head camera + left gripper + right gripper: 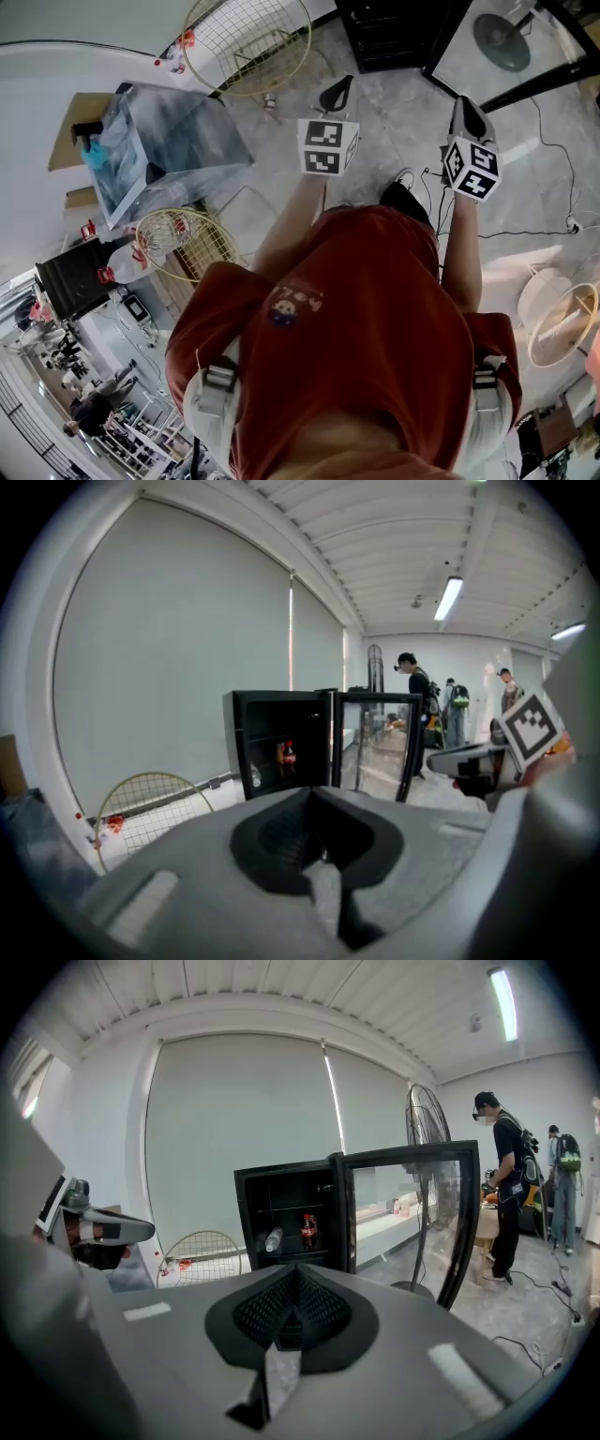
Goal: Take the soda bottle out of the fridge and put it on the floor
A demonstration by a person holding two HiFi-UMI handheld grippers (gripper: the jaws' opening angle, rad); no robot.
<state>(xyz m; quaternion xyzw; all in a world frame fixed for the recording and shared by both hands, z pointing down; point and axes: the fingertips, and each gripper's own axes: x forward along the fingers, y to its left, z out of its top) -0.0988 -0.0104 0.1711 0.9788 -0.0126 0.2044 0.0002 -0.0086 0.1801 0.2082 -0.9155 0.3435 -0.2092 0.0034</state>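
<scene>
Fridge (292, 1215) stands ahead against the blinds, well apart from both grippers; its glass door (441, 1213) is swung wide to the right, so the interior is reachable. Soda bottle (307, 1230) stands upright on a shelf inside, red label facing out, with a clear bottle (273, 1238) lying tilted just to its left. Task judged at the approach stage, nothing grasped yet. Risks: reaching in with the jaws together would push the soda bottle back or tip it rather than take it; a wide entry could knock the clear bottle off the shelf; the door edge and the cables on the floor near it could catch an arm or a foot on the way in. A round, smooth bottle may slip if gripped near the cap. Left gripper (315, 829): jaws closed, pads meeting, nothing between them. Right gripper (292, 1309): jaws fully closed, empty, touching nothing.
</scene>
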